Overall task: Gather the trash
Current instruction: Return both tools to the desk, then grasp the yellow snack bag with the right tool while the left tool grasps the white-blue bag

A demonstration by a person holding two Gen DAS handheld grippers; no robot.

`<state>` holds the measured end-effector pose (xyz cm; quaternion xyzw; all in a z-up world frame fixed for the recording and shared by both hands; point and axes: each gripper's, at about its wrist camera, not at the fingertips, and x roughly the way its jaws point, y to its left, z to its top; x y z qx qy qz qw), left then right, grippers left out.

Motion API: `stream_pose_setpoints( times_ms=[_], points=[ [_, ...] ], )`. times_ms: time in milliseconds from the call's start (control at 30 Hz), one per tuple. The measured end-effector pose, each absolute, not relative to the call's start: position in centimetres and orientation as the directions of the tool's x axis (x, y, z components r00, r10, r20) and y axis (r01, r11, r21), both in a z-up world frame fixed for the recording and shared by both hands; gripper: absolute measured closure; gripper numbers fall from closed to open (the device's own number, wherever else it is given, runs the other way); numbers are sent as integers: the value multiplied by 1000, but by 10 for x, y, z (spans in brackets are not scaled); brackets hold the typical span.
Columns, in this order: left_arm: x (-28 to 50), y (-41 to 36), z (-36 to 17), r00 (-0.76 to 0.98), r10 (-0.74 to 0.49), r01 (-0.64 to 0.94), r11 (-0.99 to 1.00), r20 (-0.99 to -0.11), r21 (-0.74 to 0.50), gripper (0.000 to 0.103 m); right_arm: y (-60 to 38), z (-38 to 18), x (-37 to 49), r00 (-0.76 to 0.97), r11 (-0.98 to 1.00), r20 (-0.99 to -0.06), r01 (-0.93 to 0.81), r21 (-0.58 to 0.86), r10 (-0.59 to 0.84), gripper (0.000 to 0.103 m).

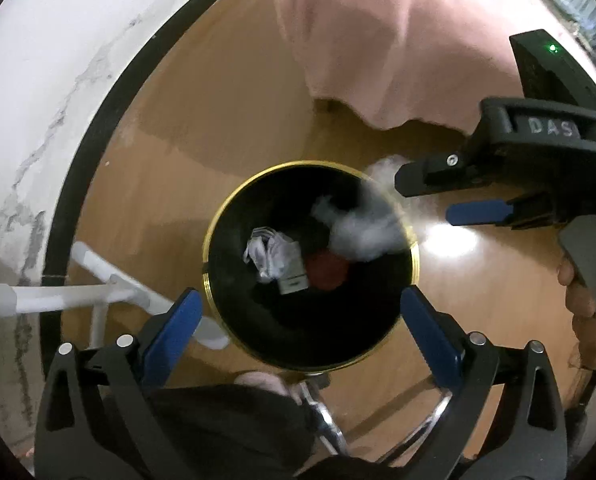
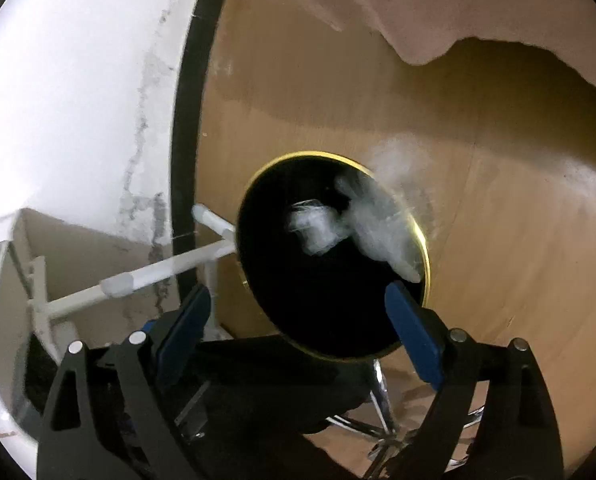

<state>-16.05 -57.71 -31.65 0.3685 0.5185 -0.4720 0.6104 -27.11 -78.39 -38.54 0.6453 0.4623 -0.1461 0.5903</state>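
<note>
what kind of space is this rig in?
Likely a room in a home, perhaps a bedroom or living area. A black waste bin with a gold rim stands on a wood-look floor, pink fabric hangs overhead, and a stained white wall has a dark baseboard.

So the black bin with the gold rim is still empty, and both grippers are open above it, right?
Not empty: the left wrist view shows crumpled paper and something red inside the bin, with a blurred white piece at its rim. Both the left gripper and right gripper are open.
</note>
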Motion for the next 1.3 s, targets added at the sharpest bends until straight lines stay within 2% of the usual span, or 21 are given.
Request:
stream_pose_setpoints(
  times_ms=[67,133,233,300,367,433,467,533,600,700,833,900,1000,1100,1167,1300],
  points=[
    [-166,-578,-309,-11,-213,957,282,-977,-72,7,-789,-366,-285,557,113,-728,758,642,400,17],
    [-175,-579,-288,-29,-263,956,273,-964,-103,7,-799,-332,-309,581,122,-750,759,639,315,17],
    [-198,-576,-224,-61,-411,963,215,-910,-162,7,-812,-256,-355,567,141,-821,809,570,63,16],
    [-217,-565,-156,-90,-543,972,137,-835,-194,7,-812,-202,-388,541,126,-829,840,528,-142,9],
    [-226,-549,-106,-114,-629,973,86,-769,-215,7,-800,-136,-419,509,114,-774,855,506,-377,6],
    [-226,-516,-47,-131,-733,970,43,-667,-238,7,-786,-92,-429,473,142,-721,870,472,-506,6],
    [-220,-493,-20,-112,-785,971,43,-610,-234,7,-777,-72,-427,463,172,-693,877,449,-552,6],
    [-207,-461,9,-31,-828,977,94,-560,-193,7,-761,-46,-412,468,246,-659,880,406,-588,6],
    [-183,-422,28,109,-838,968,211,-535,-133,7,-741,-28,-384,507,349,-632,862,367,-586,6],
    [-131,-355,39,311,-779,904,420,-544,-84,7,-709,-15,-339,581,492,-608,805,331,-541,6],
    [-57,-240,37,557,-576,690,722,-599,-53,7,-644,-4,-248,689,698,-596,659,279,-412,6],
    [-26,-166,28,660,-392,508,861,-641,-3,7,-613,1,-209,732,779,-587,572,257,-344,6],
    [-1,-74,17,698,-212,276,961,-684,-17,7,-551,11,-147,784,891,-578,405,203,-225,6],
    [14,6,8,681,-93,78,995,-726,-55,7,-487,14,-80,788,968,-616,148,202,8,6],
    [24,33,3,662,-67,44,998,-746,-51,7,-437,16,-31,753,987,-645,-35,155,128,6],
    [52,52,0,658,-94,72,995,-748,-62,7,-341,26,34,712,951,-664,-309,-4,229,6]
  ],
)
